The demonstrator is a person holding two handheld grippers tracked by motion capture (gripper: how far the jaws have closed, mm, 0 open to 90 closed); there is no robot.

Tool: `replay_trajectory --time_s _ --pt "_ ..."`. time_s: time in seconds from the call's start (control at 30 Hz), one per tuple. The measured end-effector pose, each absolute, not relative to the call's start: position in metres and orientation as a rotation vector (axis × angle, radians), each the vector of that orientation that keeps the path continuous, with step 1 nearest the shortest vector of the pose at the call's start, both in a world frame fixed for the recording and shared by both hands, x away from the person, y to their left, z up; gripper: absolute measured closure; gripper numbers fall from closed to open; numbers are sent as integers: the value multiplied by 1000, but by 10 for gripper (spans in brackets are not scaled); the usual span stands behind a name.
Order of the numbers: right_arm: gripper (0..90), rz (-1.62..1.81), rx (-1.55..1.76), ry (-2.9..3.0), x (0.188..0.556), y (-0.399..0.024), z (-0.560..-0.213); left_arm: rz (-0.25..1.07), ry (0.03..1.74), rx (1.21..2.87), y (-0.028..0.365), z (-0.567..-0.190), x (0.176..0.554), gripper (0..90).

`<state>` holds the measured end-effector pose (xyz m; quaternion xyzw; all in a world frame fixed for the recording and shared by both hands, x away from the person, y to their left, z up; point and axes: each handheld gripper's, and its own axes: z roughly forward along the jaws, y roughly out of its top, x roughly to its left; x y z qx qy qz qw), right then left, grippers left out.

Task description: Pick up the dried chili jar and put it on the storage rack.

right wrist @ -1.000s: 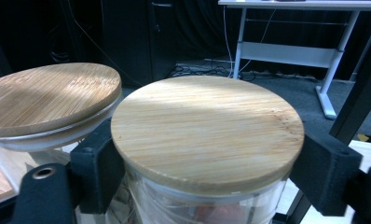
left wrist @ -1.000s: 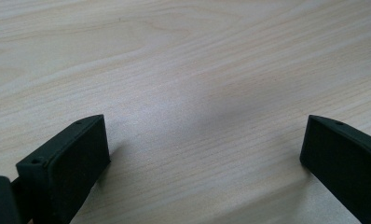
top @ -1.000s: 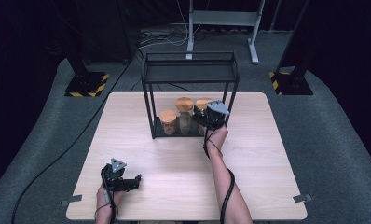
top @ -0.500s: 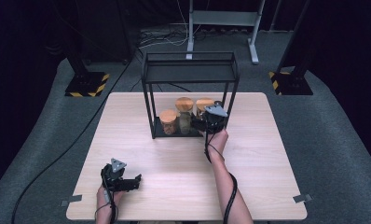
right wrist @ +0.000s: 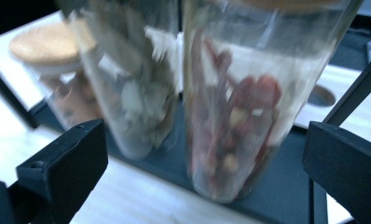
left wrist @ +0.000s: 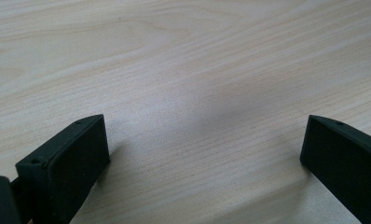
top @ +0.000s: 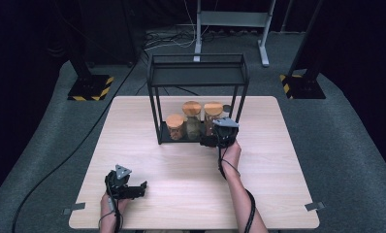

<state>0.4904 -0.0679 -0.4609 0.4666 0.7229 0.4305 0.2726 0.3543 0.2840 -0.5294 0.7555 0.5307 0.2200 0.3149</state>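
A black wire rack [top: 197, 77] stands at the back of the wooden table [top: 278, 194]. On its bottom shelf stand three glass jars with wooden lids: a short one [top: 175, 126] at the left, a tall one of pale leaves [top: 192, 118] in the middle, and a tall one of red bits [top: 212, 115] at the right. My right gripper [top: 211, 141] is open at the shelf's front. Its jaws stand apart on either side of the red-filled jar [right wrist: 239, 107], with the leaf jar [right wrist: 134, 79] and the short jar [right wrist: 53, 70] to the left. My left gripper [top: 141, 188] rests open near the table's front left, over bare wood [left wrist: 197, 93].
A small dark round mark [right wrist: 321, 95] lies on the table behind the rack. The rack's right post [right wrist: 356, 88] rises just beside my right jaw. Black stands with yellow-striped feet [top: 89, 90] sit on the grey floor behind the table.
My right gripper has moved slightly forward and left toward the jars on the shelf. The left gripper has stayed still.
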Motion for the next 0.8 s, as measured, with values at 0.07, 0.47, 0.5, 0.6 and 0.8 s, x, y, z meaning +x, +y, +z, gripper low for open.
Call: replay_trajectory --time_s 0.07,0.47,0.5,0.6,0.8 --pt "0 1152 1253 1984 485 -69 -463 580 1398 1992 284 -529 354 3" --pt "0 1088 1200 2171 455 -73 -474 579 1398 1992 284 -529 354 2" --pt "0 1090 1198 2181 453 -74 -475 579 1398 1993 284 -529 354 2" --pt "0 1088 1192 2204 447 -76 -477 579 1398 1992 284 -529 354 2" --pt "0 1093 1186 2236 436 -80 -479 580 1398 1992 284 -529 354 2"
